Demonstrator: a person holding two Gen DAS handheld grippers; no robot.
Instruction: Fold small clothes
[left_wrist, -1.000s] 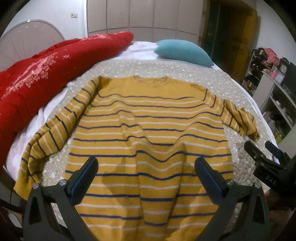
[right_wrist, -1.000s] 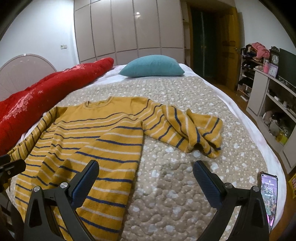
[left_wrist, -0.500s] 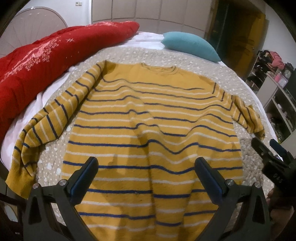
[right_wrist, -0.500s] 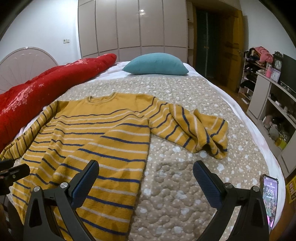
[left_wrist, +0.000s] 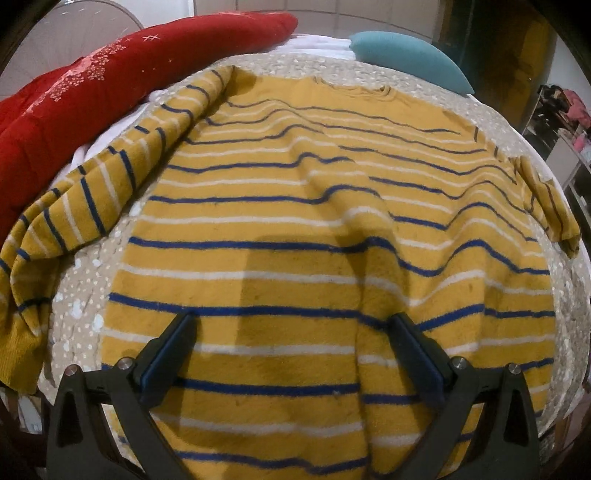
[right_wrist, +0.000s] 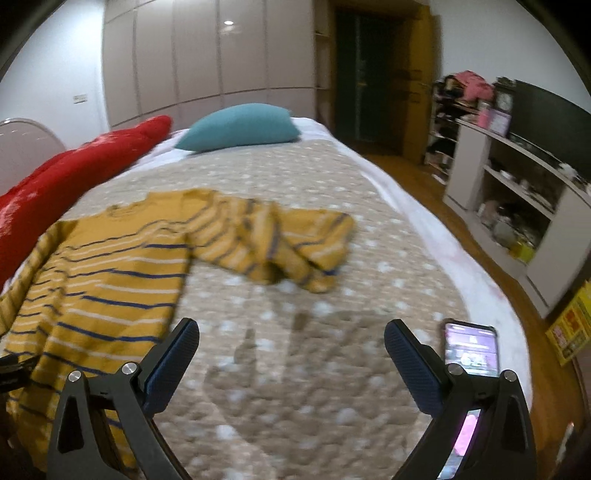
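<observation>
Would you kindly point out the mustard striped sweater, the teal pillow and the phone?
Mustard striped sweater (left_wrist: 295, 221): left wrist view, chest.
Teal pillow (right_wrist: 240, 127): right wrist view, middle.
Phone (right_wrist: 471, 349): right wrist view, lit screen.

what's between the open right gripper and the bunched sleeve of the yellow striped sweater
Only bare beige spotted quilt, seen in the right wrist view, between the right gripper and bunched sleeve.

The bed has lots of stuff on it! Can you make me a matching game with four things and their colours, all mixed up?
Things:
1. sweater
2. pillow
3. blanket
4. phone

Colours:
A. red with small white patterns
B. teal
C. glowing purple screen
D. mustard yellow with blue and white stripes

Pairs: 1-D, 2-B, 3-A, 4-C
</observation>
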